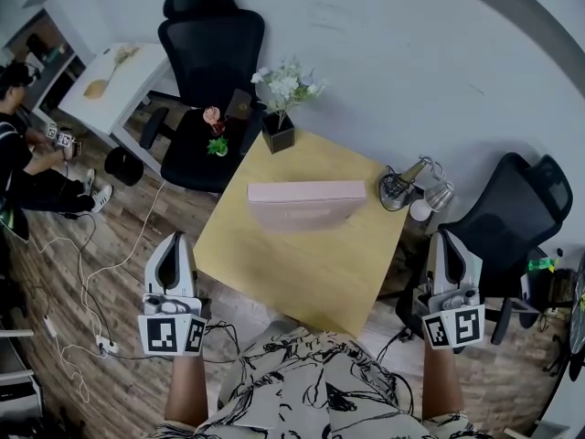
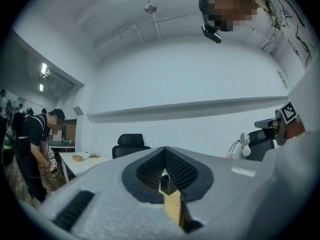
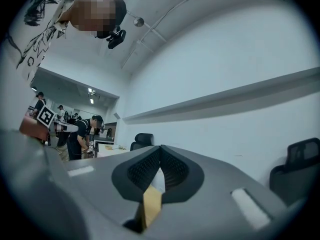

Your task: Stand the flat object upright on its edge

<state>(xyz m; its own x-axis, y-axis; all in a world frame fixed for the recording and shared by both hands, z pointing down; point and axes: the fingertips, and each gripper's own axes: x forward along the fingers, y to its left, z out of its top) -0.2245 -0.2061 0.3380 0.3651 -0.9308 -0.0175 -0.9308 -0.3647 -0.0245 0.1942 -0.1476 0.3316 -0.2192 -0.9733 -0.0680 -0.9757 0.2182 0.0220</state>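
A flat pink object point(image 1: 306, 191) is on the far half of the light wooden table point(image 1: 311, 268). It appears to stand upright on its long edge, with its thin top edge toward me. My left gripper point(image 1: 173, 240) hangs shut off the table's left side, nothing between its jaws. My right gripper point(image 1: 448, 237) hangs shut off the right side, also holding nothing. Both are well short of the pink object. In the left gripper view the left gripper point(image 2: 165, 152) has its jaws meeting at the tips. The right gripper point(image 3: 161, 148) looks the same in the right gripper view.
A black pot of white flowers point(image 1: 279, 133) stands at the table's far corner, and a desk lamp point(image 1: 403, 187) at its right edge. Black office chairs point(image 1: 211, 46) point(image 1: 514, 216) stand behind and to the right. A person point(image 1: 20, 158) crouches far left by a white table point(image 1: 113, 82). Cables point(image 1: 87, 282) lie on the floor.
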